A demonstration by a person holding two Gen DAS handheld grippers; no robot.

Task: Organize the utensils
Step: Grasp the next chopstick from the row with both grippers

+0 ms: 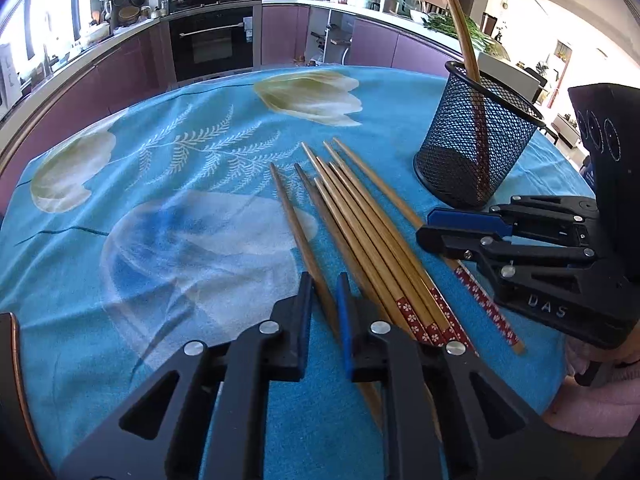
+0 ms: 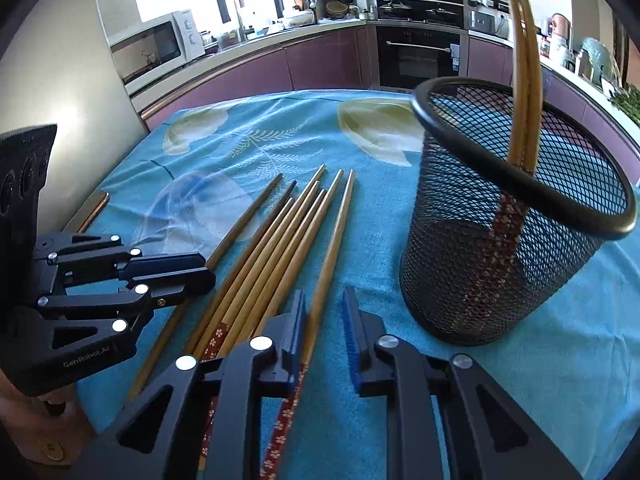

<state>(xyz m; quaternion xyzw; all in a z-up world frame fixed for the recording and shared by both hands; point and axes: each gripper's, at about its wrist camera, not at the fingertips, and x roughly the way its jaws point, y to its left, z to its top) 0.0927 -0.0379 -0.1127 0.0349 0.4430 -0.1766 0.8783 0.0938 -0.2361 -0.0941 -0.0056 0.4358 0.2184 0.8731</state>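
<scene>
Several wooden chopsticks (image 1: pixel 360 224) with red flowered ends lie side by side on the blue tablecloth; they also show in the right wrist view (image 2: pixel 276 236). A black mesh holder (image 1: pixel 476 136) stands at the right with two chopsticks (image 1: pixel 464 32) upright in it, also seen in the right wrist view (image 2: pixel 516 224). My left gripper (image 1: pixel 324 284) is open, its jaws low around the leftmost chopstick. My right gripper (image 2: pixel 324 300) is open around the rightmost chopstick (image 2: pixel 332 232), beside the holder.
The table edge (image 1: pixel 12 152) curves at the left. Purple kitchen cabinets and an oven (image 1: pixel 212 40) stand behind the table. A microwave (image 2: pixel 156 46) sits on the counter. A phone-like flat object (image 2: pixel 90 210) lies at the table's left edge.
</scene>
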